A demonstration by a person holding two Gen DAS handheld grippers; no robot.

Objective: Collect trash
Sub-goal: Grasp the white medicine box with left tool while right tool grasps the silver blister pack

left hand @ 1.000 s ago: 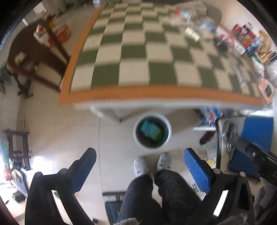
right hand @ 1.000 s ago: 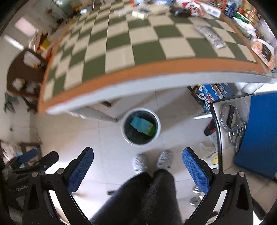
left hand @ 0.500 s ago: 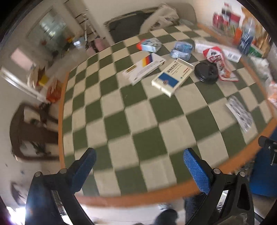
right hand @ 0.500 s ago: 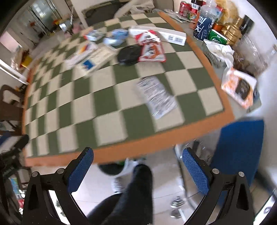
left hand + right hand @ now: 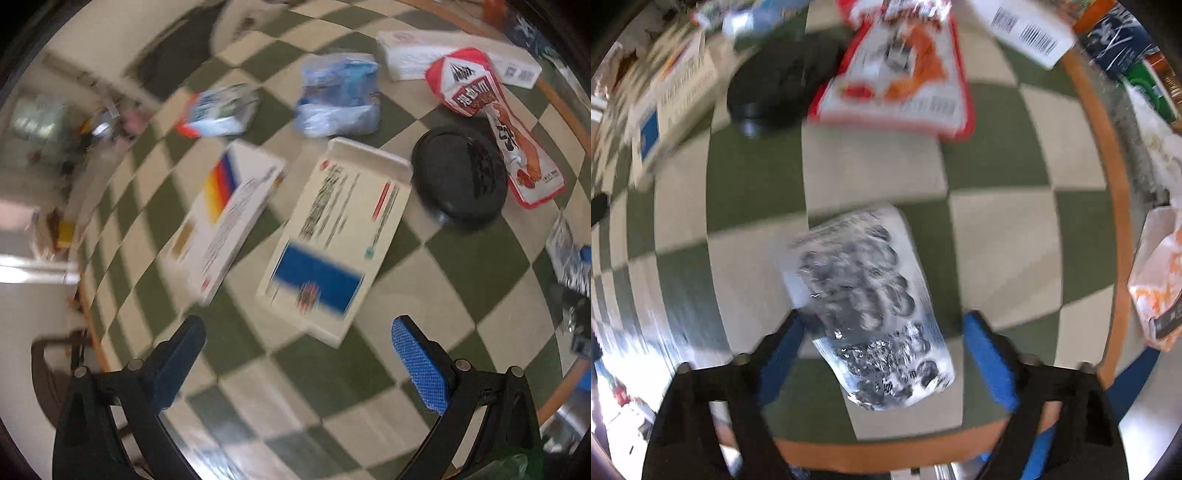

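So the right gripper (image 5: 882, 354) is pointing straight down over the silver blister pack (image 5: 866, 314), jaws closing, pack sitting between the blue pads but not pinched yet as far as I can tell. A second ago both cameras were staring at the bin on the floor; now both hands have swung across to the checkered tablecloth (image 5: 871, 173), so to me that's the next round of pickup starting.

Left gripper (image 5: 299, 362) is spread wide with nothing in it, hovering with the white-and-blue medicine box (image 5: 332, 243) at about 12 o'clock, just ahead of its tips. The box with the rainbow stripe (image 5: 229, 218) lies at 11, beside it.

Around the blister pack: black round lid (image 5: 783, 88) at 11 o'clock, red snack wrapper (image 5: 901, 85) at 12, both well apart from it. The table's orange edge (image 5: 886, 446) is close at 6. Nothing blocks the grab; the pack is flat and thin, so the pads could skate over it.
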